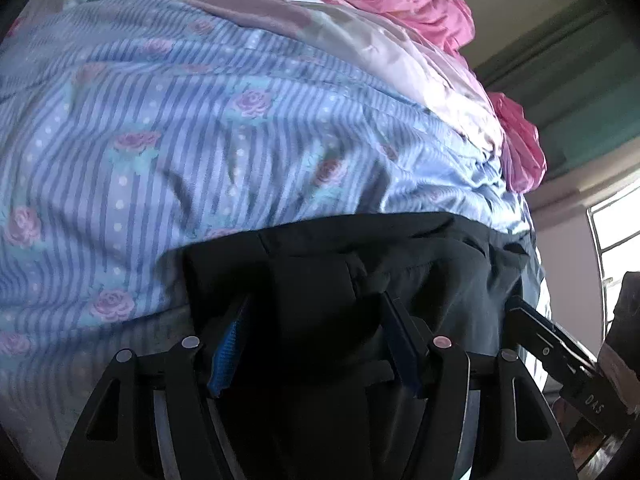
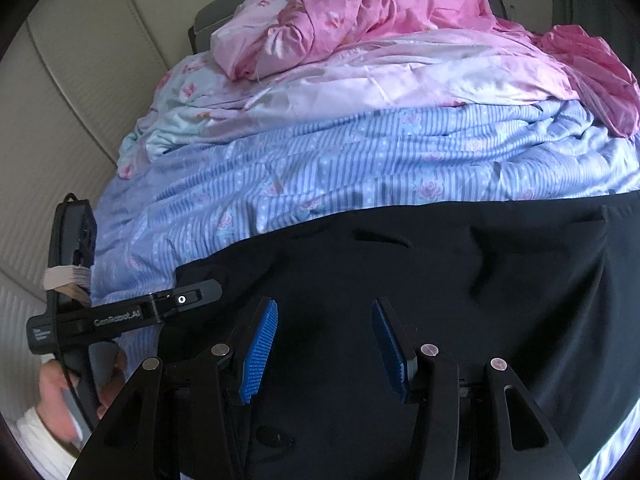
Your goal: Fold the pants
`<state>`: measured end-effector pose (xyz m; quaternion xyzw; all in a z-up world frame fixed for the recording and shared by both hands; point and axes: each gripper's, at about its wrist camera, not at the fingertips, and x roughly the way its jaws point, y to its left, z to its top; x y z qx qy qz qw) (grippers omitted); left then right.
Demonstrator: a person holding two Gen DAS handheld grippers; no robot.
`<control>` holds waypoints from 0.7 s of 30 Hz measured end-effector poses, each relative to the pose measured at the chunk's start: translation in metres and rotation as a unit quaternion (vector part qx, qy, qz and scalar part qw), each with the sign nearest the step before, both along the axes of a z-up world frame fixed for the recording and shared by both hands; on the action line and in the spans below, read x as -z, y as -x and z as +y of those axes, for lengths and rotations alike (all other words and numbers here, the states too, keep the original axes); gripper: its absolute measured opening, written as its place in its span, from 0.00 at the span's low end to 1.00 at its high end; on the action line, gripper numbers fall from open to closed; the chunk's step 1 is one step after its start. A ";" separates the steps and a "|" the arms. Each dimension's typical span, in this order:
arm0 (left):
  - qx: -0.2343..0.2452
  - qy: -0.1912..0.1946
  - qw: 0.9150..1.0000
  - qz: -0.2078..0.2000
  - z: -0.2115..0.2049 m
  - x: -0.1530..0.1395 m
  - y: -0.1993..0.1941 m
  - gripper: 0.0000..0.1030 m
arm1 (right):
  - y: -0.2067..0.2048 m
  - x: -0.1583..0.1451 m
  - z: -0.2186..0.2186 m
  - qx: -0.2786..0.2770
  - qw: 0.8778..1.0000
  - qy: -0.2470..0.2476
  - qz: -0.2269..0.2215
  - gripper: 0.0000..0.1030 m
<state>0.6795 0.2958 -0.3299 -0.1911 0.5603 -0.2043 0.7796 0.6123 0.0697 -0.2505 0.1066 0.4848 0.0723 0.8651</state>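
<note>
Two views split the scene between them. My left tool (image 1: 316,340) has its jaws parted, with a thick bunch of the black pants (image 1: 360,264) filling the gap between the blue pads (image 1: 228,356); I cannot tell whether they are pinching it. That close view shows only the bunched edge of the cloth against the blue striped floral quilt (image 1: 160,140). My right tool (image 2: 324,344) stands wide open, its pads clear on both sides, hovering over the pants (image 2: 440,272), which this view alone shows spread across the near part of the bed. It also catches my left tool (image 2: 160,304) from the side at the pants' left edge and the pink bedding (image 2: 380,20) heaped at the far end.
</note>
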 end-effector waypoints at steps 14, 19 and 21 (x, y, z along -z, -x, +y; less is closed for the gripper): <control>-0.056 -0.036 0.995 -0.071 -0.019 -0.058 0.018 0.22 | -0.011 0.007 -0.001 0.013 1.000 -0.028 0.002 0.49; -0.084 -0.036 0.988 -0.127 -0.005 -0.090 0.030 0.22 | -0.022 0.005 0.010 0.011 0.999 -0.035 -0.003 0.49; -0.102 -0.031 0.985 -0.133 0.011 -0.090 0.029 0.22 | -0.031 0.006 0.022 0.004 0.999 -0.037 -0.009 0.49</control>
